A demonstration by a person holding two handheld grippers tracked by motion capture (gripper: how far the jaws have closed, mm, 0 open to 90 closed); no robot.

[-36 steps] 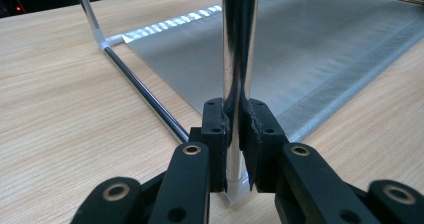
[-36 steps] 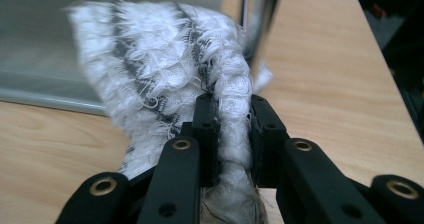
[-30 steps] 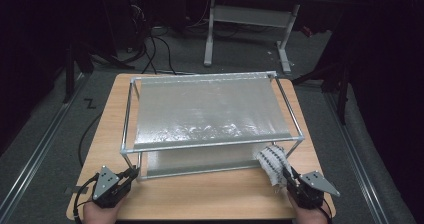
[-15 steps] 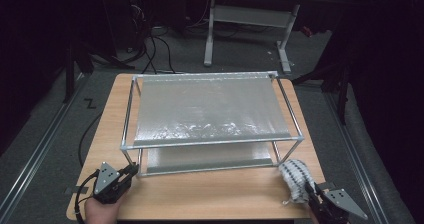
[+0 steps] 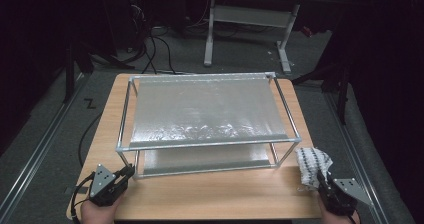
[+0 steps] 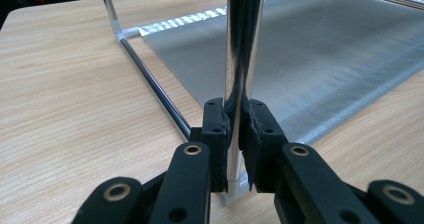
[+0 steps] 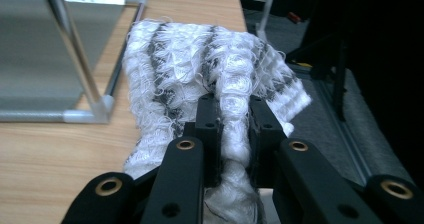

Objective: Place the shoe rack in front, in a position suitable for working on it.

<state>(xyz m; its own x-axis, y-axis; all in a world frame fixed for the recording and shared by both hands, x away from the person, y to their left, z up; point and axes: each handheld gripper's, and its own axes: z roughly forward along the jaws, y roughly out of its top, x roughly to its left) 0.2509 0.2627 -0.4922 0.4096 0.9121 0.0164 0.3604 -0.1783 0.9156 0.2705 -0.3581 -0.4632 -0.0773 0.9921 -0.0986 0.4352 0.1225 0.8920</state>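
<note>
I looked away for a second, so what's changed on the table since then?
The right claw, shut on the white cloth, pulled it away from the rack's near right corner to the table's right edge. The left claw stayed clamped on the rack's near left post.

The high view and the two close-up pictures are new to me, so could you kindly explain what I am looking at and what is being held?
A person sits at a wooden table and holds a hand-operated two-jaw gripper in each hand. The high view comes from a fixed camera above, looking down. The two gripper views come from cameras riding on the tools, looking along their black jaws.

On the table stands a metal rack with two silvery mesh shelves.

The left gripper is shut on the rack's near left upright post.

The right gripper is shut on a fuzzy white cloth with dark stripes, which lies at the table's right edge beside the rack.
</note>
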